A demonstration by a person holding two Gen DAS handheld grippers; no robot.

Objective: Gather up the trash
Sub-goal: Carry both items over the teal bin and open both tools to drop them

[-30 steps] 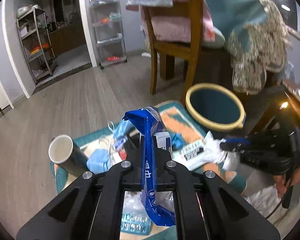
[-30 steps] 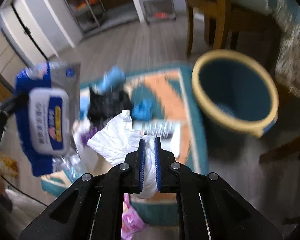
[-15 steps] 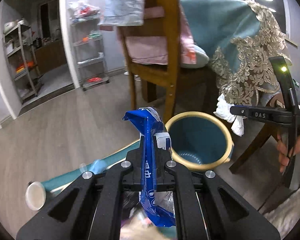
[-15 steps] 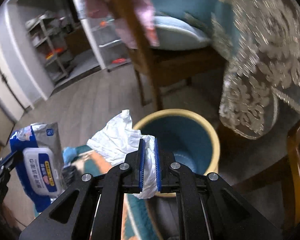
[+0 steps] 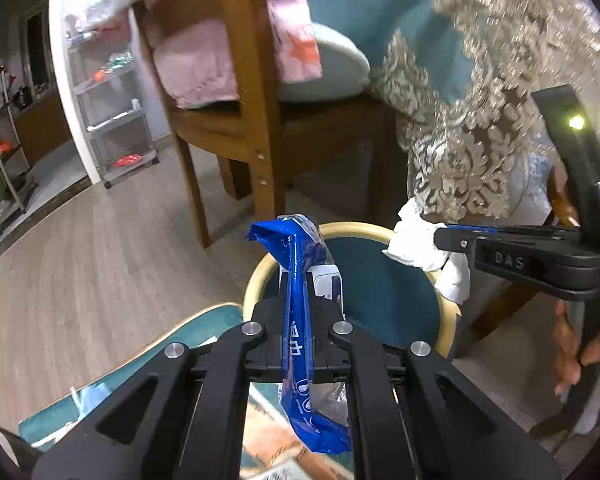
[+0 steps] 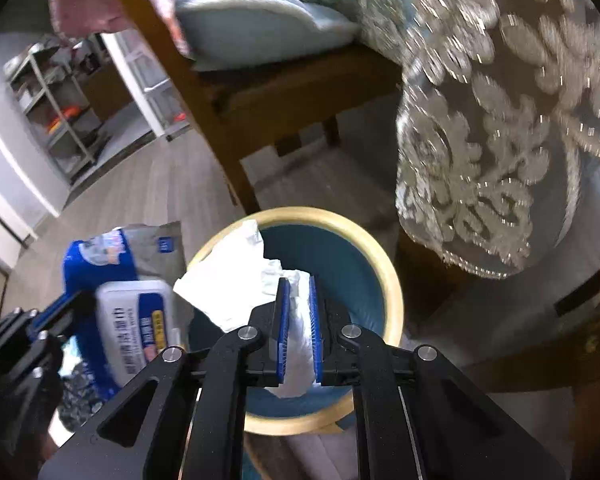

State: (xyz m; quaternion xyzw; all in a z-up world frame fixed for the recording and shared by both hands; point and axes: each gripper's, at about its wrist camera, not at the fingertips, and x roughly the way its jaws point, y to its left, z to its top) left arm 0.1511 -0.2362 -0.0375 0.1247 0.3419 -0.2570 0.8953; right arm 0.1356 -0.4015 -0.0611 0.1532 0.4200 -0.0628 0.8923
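My left gripper [image 5: 298, 280] is shut on a blue wet-wipes packet [image 5: 300, 320] and holds it at the near rim of a teal bin with a cream rim [image 5: 446, 312]. The packet also shows in the right wrist view [image 6: 128, 312], left of the bin [image 6: 392, 280]. My right gripper [image 6: 298, 288] is shut on a crumpled white tissue [image 6: 236, 276] and holds it right over the bin's mouth. In the left wrist view that gripper [image 5: 440, 236] comes in from the right with the tissue [image 5: 416, 240] above the bin's far rim.
A wooden chair [image 5: 256, 92] with pink cloth stands just behind the bin. A teal and lace tablecloth [image 5: 472, 120] hangs down at the right. A teal rug [image 5: 180, 340] with loose trash lies under my left gripper. Metal shelves [image 5: 112, 108] stand by the far wall.
Both grippers have lifted off the rug and moved forward to the bin. The tissue now hangs over the bin's mouth and the packet is at its rim.
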